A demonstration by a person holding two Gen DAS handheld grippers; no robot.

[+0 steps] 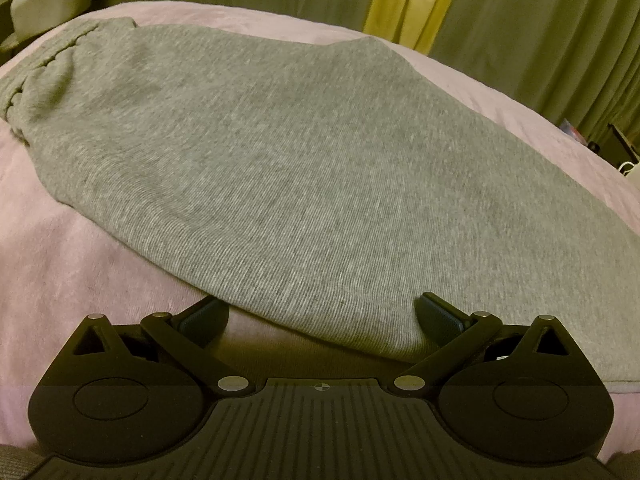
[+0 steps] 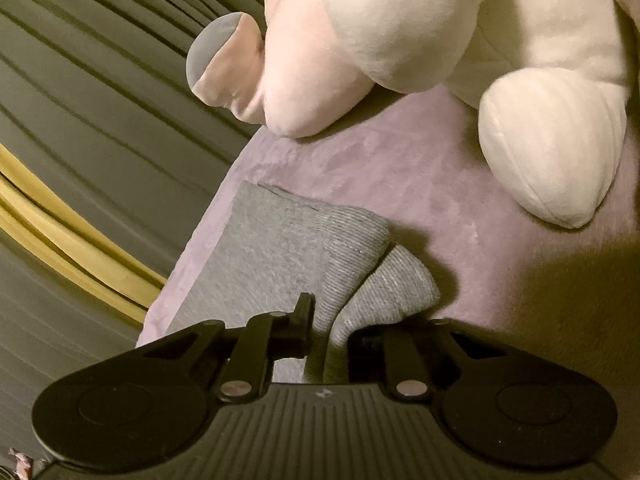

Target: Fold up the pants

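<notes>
The grey knit pants [image 1: 288, 168] lie flat on a pink plush bed cover [image 1: 80, 264], the gathered waistband [image 1: 44, 64] at far left. My left gripper [image 1: 320, 316] is open, its jaws spread wide on either side of the pants' near folded edge; the left pad is partly under the cloth. In the right wrist view the grey leg ends [image 2: 304, 256] lie stacked on the cover. My right gripper [image 2: 330, 328] is shut on a fold of the pant leg; its right finger is hidden by cloth.
A big pink-white plush toy [image 2: 440, 32] lies on the bed cover [image 2: 400, 168] beyond the leg ends. Olive curtains [image 1: 540, 32] with a yellow strip [image 1: 416, 0] hang behind the bed. The bed edge runs left of the leg ends [image 2: 200, 240].
</notes>
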